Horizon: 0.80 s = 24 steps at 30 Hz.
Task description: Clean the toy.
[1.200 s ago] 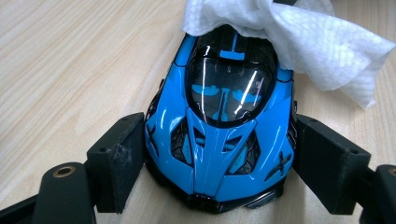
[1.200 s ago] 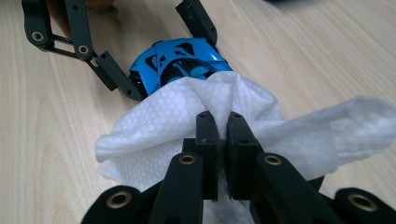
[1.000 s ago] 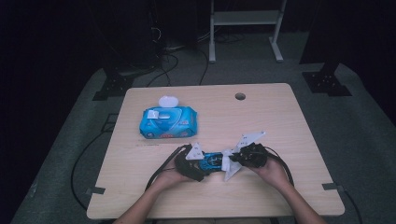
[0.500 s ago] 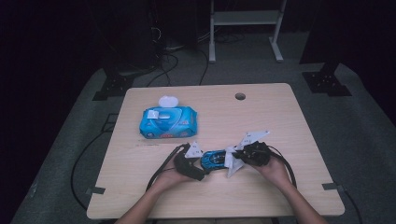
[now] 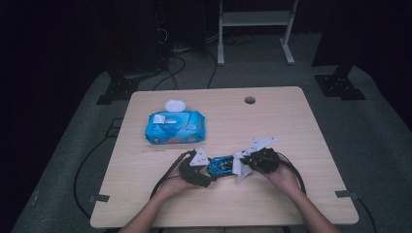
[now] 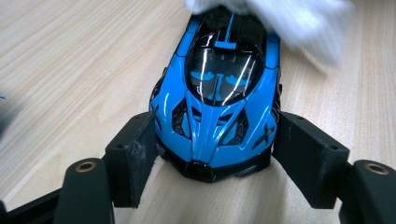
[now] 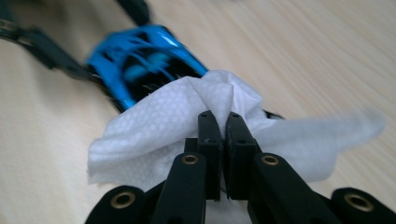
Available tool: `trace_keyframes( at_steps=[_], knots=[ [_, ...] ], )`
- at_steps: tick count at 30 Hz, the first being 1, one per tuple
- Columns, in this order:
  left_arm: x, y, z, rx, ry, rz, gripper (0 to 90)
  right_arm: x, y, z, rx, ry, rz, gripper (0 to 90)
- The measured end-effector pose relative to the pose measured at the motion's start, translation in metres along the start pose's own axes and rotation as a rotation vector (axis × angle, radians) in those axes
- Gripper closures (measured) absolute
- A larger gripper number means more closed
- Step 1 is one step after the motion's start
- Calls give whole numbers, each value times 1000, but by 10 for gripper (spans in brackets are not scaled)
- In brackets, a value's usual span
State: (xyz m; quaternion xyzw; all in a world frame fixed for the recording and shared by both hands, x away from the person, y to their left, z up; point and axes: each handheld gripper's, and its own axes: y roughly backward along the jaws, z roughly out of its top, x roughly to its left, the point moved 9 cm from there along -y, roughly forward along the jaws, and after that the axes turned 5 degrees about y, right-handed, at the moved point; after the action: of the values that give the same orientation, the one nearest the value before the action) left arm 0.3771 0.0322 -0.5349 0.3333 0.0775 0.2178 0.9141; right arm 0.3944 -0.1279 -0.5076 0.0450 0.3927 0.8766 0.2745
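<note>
A blue toy car (image 6: 219, 93) stands on the wooden table (image 5: 291, 126) near its front edge, between my two hands. My left gripper (image 6: 212, 140) has just been closing, and its pads now press on both sides of the car's nose. In the high view the left gripper (image 5: 210, 171) sits at the car's (image 5: 221, 165) left end. My right gripper (image 7: 223, 123) is shut on a white wipe (image 7: 154, 126), which lies against the car's (image 7: 135, 65) other end. From above, the right gripper (image 5: 241, 167) and the wipe (image 5: 238, 170) hide that end.
A blue pack of wet wipes (image 5: 175, 127) with its white lid flipped open lies at the table's back left. A cable hole (image 5: 249, 100) sits near the far edge. Cables trail off the left side, and a metal stand (image 5: 255, 29) rises beyond the table.
The right gripper with the wipe has edged slightly to the right along the car. The left hand and the car stay where they were.
</note>
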Motion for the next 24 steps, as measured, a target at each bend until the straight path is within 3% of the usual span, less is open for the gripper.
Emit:
trace_keyframes(
  at_steps=[3, 7, 9, 15, 20, 24],
  knots=[
    [0, -2, 0, -5, 12, -6, 324, -2, 2, 0, -17, -28, 4, 863],
    [1, -4, 0, 1, 15, -11, 301, 19, -6, 15, -65, 1, 81, 861],
    [3, -6, 1, 5, 7, -7, 261, 26, -11, 19, -65, 29, 88, 861],
    [6, -14, 6, 5, 28, -34, 187, 23, -11, 17, -87, 5, 135, 861],
    [3, -13, 8, 36, -36, -33, 244, 21, -9, 15, -70, 37, 115, 860],
    [3, -14, 9, 43, -39, -30, 245, 6, 2, 0, -21, 28, 49, 861]
  ],
)
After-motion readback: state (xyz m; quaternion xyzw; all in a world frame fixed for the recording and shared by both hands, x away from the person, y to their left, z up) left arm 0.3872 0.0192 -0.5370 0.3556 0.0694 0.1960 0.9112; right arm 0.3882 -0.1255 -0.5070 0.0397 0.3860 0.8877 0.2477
